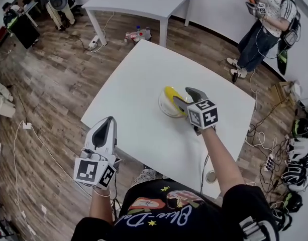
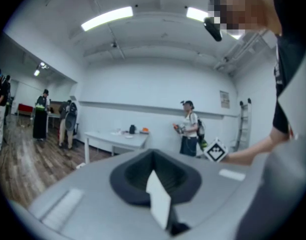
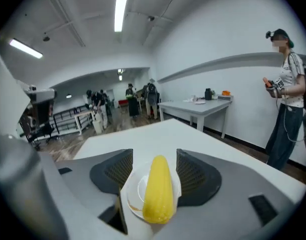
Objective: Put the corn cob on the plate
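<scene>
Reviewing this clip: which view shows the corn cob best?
The right gripper view: the corn cob lies full length on the plate, between the parted jaws. The head view shows only its yellow end beside the right gripper, which covers the rest. The left gripper view does not show it.

One corn cob (image 1: pixel 170 94), just the one, and one white plate (image 1: pixel 163 108) under it. Two hand-held grippers in play: the left hand-held gripper (image 1: pixel 109 122) at the lower left of the frame, the right hand-held gripper (image 1: pixel 183 95) at the centre. That makes two cubes as well: a marker cube (image 1: pixel 93 172) on the left one, another marker cube (image 1: pixel 203 113) on the right one. Two white tables: the tabletop (image 1: pixel 138 89) in the middle, a second table (image 1: pixel 138 4) along the top. One standing person (image 1: pixel 267 26) at the upper right. More figures at the upper left, too small to count. Overhead in the left gripper view, two light strips (image 2: pixel 107 18).
</scene>
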`<state>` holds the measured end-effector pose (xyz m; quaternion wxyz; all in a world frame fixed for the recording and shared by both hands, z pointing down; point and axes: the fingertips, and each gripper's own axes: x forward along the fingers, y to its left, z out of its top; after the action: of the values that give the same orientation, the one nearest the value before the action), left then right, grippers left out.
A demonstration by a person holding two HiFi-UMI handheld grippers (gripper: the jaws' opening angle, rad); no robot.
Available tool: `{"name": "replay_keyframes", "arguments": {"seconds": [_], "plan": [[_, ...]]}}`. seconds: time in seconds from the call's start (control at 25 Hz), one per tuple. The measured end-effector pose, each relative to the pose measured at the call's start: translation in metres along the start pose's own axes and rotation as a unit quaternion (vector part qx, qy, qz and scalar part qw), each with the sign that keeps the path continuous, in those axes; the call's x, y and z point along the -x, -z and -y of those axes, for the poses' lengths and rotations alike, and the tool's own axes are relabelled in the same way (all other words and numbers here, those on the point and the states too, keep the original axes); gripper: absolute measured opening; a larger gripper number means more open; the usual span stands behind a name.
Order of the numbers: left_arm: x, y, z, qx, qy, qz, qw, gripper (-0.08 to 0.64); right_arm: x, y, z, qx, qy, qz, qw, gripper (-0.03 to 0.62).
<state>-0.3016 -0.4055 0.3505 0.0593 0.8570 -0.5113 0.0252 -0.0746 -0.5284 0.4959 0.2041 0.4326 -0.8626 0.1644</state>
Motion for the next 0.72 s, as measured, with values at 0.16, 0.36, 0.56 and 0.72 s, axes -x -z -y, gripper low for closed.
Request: {"name": "replay_keyframes", "arguments": {"seconds": [0.16, 0.36, 0.56, 0.72], "plan": [[-0.014, -0.021, 0.012, -0.013, 0.025, 0.024, 0.9993, -0.014, 0.073, -0.041, -0.008, -0.047, 0.023, 0.1, 0.994, 0.257], [-0.043, -0.041, 0.043, -0.024, 0.071, 0.046, 0.9961, -0.012, 0.144, -0.06, -0.011, -0.051, 0.065, 0.176, 0.981, 0.026], [-0.057, -0.045, 0.065, -0.029, 0.103, 0.052, 0.9929, -0.014, 0.164, -0.061, -0.023, -0.048, 0.064, 0.193, 0.978, 0.017], [-0.059, -0.05, 0.068, -0.032, 0.109, 0.06, 0.9917, -0.012, 0.167, -0.063, -0.031, -0.046, 0.059, 0.202, 0.976, 0.017]]}}
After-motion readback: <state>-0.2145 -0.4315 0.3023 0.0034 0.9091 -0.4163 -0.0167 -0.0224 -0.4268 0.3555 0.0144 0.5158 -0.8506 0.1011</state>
